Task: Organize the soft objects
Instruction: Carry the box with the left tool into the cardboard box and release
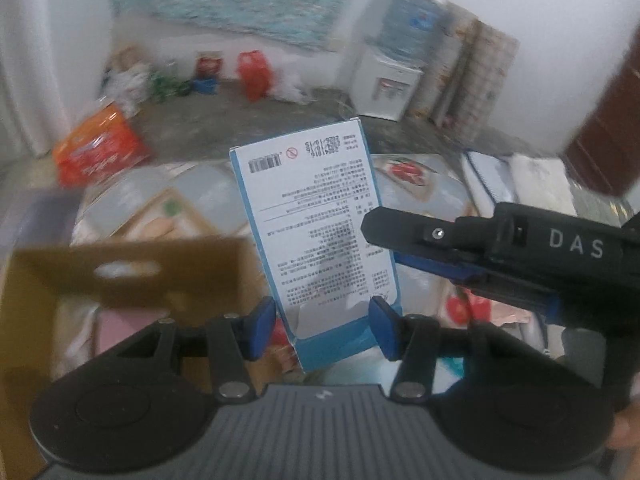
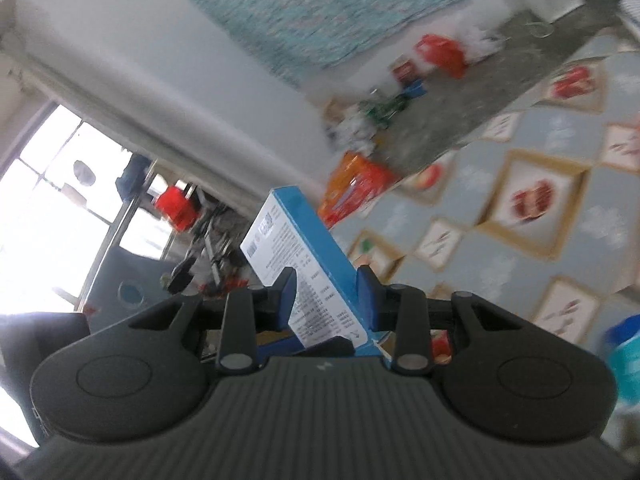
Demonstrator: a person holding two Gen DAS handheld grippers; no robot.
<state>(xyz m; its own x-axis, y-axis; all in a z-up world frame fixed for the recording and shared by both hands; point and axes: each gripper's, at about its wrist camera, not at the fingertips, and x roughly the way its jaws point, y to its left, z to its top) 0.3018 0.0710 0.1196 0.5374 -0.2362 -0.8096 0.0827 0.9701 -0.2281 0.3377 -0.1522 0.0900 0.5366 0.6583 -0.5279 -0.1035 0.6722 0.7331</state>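
Left gripper (image 1: pixel 324 328) jaws clamping blue box (image 1: pixel 316 220), right gripper (image 2: pixel 332 300) jaws gripping it too

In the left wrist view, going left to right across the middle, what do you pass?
Brown cardboard box → blue-and-white printed carton, upright between the left gripper pads → right gripper reaching in from the right.

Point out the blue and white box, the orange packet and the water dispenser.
blue and white box (image 1: pixel 316 220): left wrist view, middle of its printed white face.
orange packet (image 1: pixel 98 148): left wrist view, middle of its front.
water dispenser (image 1: pixel 384 84): left wrist view, white cabinet front, below the bottle.
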